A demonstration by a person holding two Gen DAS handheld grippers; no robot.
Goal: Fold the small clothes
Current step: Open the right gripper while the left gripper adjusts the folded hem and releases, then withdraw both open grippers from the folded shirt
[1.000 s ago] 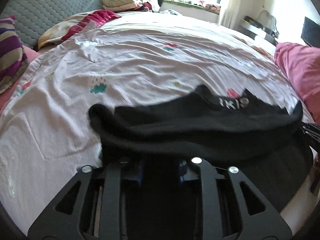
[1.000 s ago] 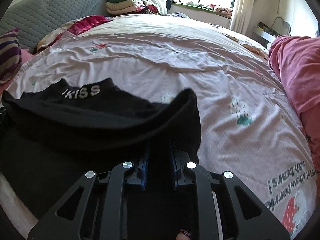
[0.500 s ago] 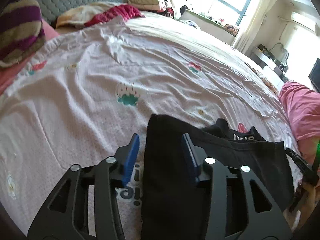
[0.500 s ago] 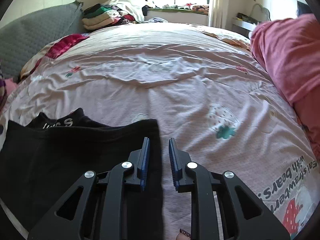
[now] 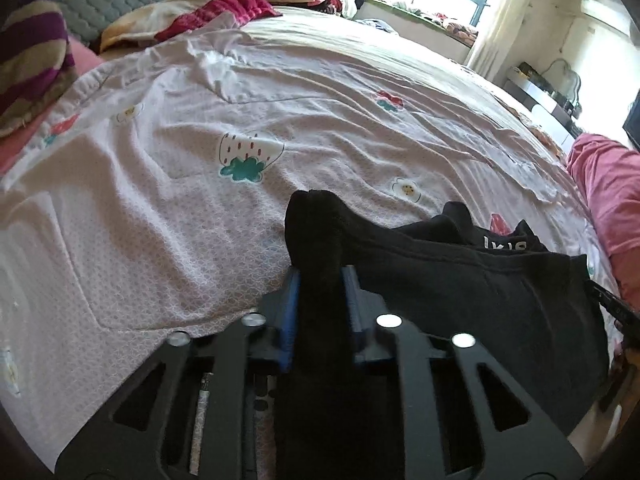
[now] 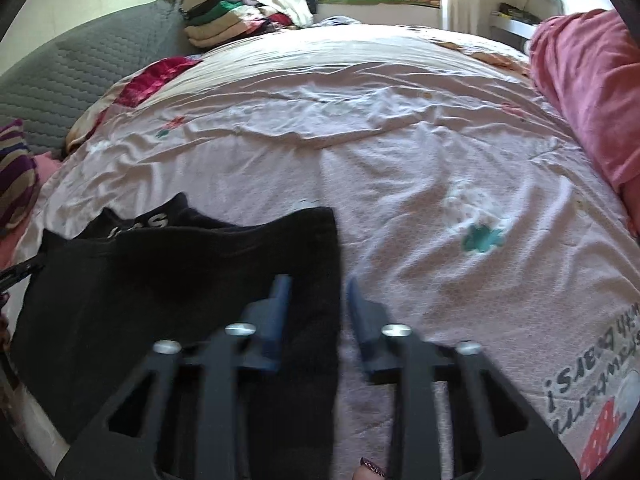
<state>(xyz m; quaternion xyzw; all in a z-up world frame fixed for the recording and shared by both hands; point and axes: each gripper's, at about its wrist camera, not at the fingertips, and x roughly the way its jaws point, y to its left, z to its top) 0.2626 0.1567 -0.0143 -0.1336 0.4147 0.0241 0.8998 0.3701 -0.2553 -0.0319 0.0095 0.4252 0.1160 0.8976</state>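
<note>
**Left corner pinched, right side let go: mid-fold on the black garment**

I have the black garment (image 5: 460,280) lying on the bed (image 5: 200,200), near the edge closest to me, on the pale printed sheet (image 6: 440,160). It looks already doubled over once: through the right camera I see a flat black panel with a neat straight edge, and a band with white lettering (image 6: 152,222) peeking out beyond it.

My left gripper (image 5: 320,284) has its jaws pressed onto a bunched corner of the garment, and the cloth rises in a hump just past the blue fingertips (image 5: 290,296), so that corner seems lifted off the sheet. My right gripper (image 6: 316,292) has its jaws spread with nothing between them; one finger sits over the black cloth, the other over bare sheet, straddling the garment's right edge.

I judge I'm at the second fold, bringing one side across the other. The next move calls for carrying the left corner over toward the right edge, keeping it low so the layer underneath doesn't drag. The right gripper could press the near edge down as an anchor. The cloth is limp, so I expect the hump to sag if I hurry.
</note>
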